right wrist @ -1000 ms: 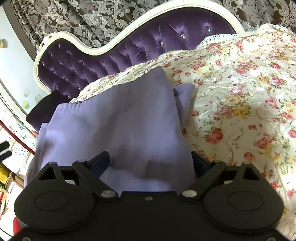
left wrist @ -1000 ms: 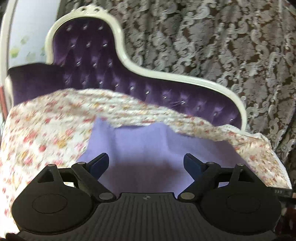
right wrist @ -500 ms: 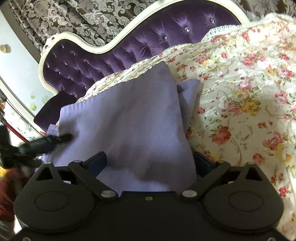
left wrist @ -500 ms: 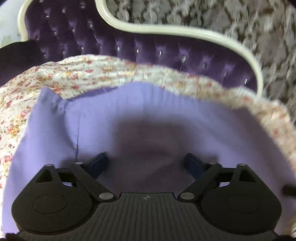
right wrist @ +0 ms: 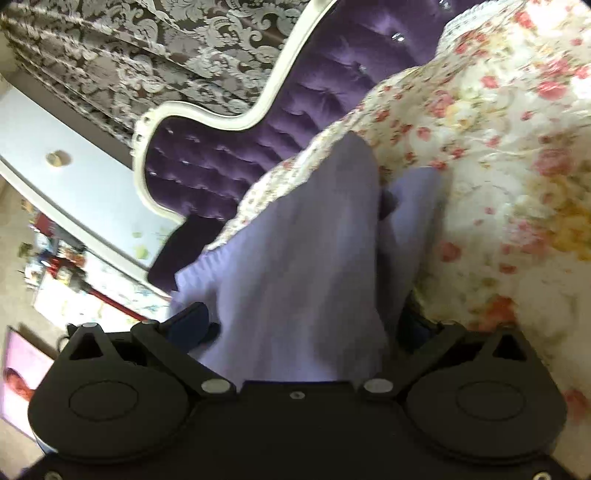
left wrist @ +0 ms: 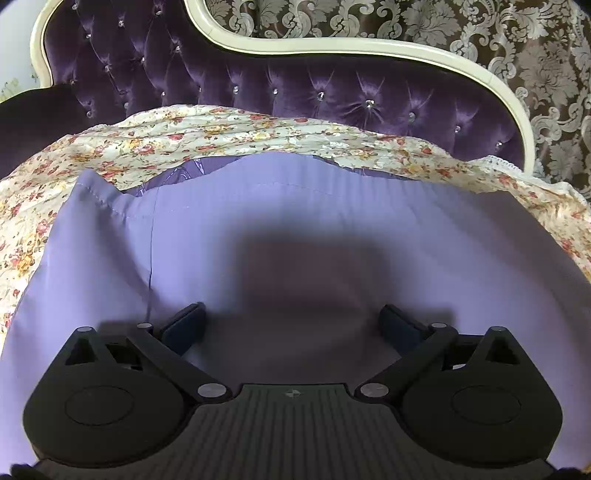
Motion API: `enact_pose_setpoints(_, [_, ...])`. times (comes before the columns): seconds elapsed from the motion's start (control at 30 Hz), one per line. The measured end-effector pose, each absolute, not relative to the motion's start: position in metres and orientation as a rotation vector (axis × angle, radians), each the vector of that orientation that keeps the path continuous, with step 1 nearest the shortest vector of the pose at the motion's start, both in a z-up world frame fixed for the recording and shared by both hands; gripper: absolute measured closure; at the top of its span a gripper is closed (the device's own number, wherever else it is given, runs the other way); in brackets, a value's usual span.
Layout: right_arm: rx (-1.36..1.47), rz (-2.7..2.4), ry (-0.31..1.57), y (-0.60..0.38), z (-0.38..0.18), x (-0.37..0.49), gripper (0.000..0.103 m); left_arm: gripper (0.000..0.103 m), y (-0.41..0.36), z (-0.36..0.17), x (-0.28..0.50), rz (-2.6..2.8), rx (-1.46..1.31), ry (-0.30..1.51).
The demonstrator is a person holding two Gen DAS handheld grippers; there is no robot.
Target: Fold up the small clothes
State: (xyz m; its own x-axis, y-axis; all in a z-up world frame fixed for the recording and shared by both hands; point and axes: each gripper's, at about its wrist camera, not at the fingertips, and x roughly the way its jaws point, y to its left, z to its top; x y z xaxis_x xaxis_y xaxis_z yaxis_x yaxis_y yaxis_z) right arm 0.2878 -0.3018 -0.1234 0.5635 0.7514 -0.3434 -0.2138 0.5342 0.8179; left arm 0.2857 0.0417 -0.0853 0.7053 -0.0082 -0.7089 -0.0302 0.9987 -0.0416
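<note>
A lavender garment (left wrist: pixel 295 236) lies spread on a floral sheet (left wrist: pixel 155 140) over a purple sofa. My left gripper (left wrist: pixel 293 325) is open, low over the garment's near part, its blue pads (left wrist: pixel 184 325) wide apart with cloth lying between them. In the right wrist view the garment (right wrist: pixel 295 266) lies folded into a long pointed shape, with a second flap (right wrist: pixel 413 199) beside it. My right gripper (right wrist: pixel 306 328) is open, its fingers (right wrist: pixel 188 325) either side of the garment's near end. That view is tilted and blurred.
The tufted purple sofa back (left wrist: pixel 332 96) with a cream frame (left wrist: pixel 369 48) rises behind the sheet. Patterned curtains (left wrist: pixel 480 33) hang behind it. In the right wrist view a room floor with clutter (right wrist: pixel 55 258) lies to the left, beyond the sofa's edge.
My left gripper has moved forward and down over the garment, which now fills its view. My right gripper has tilted and shifted, and the left gripper's tip seen beside it has gone.
</note>
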Motion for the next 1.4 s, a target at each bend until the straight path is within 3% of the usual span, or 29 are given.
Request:
enact_pose_setpoints(0.1, [0.85, 0.684, 0.768, -0.303, -0.124, 0.292, 0.001, 0.0, 0.041, -0.085, 0.287, 0.014, -0.05, 0.789])
enact_pose_setpoints(0.13, [0.853, 0.693, 0.771, -0.304, -0.124, 0.292, 0.011, 0.0, 0.041, -0.085, 0.287, 0.014, -0.05, 0.789])
enact_pose_setpoints(0.17, [0.85, 0.69, 0.778, -0.305, -0.124, 0.291, 0.03, 0.0, 0.041, -0.085, 0.287, 0.014, -0.049, 0.788])
enact_pose_setpoints(0.23, [0.812, 0.641, 0.793, -0.307, -0.123, 0.288, 0.056, 0.0, 0.041, -0.085, 0.287, 0.014, -0.049, 0.788])
enact_pose_setpoints(0.37, [0.841, 0.614, 0.785, -0.314, -0.121, 0.282, 0.067, 0.0, 0.041, -0.085, 0.287, 0.013, -0.049, 0.789])
enact_pose_setpoints(0.63, [0.927, 0.636, 0.764, -0.306, -0.087, 0.283, 0.072, 0.0, 0.043, -0.083, 0.289, 0.017, -0.058, 0.789])
enact_pose_setpoints(0.77, [0.921, 0.624, 0.784, -0.297, -0.065, 0.285, 0.072, 0.015, 0.049, -0.067, 0.278, 0.017, -0.087, 0.769])
enact_pose_setpoints(0.97, [0.854, 0.614, 0.788, -0.279, -0.037, 0.286, 0.072, 0.015, 0.047, -0.043, 0.228, -0.037, -0.078, 0.679])
enact_pose_setpoints(1.13, [0.835, 0.616, 0.797, -0.268, -0.02, 0.286, 0.072, 0.015, 0.029, -0.07, 0.22, -0.061, 0.006, 0.736])
enact_pose_setpoints(1.23, [0.837, 0.639, 0.822, -0.254, -0.013, 0.284, 0.072, 0.009, 0.025, -0.091, 0.23, -0.052, 0.027, 0.749])
enact_pose_setpoints(1.4, [0.805, 0.71, 0.826, -0.217, 0.004, 0.284, 0.072, 0.01, 0.032, -0.087, 0.235, -0.075, 0.006, 0.745])
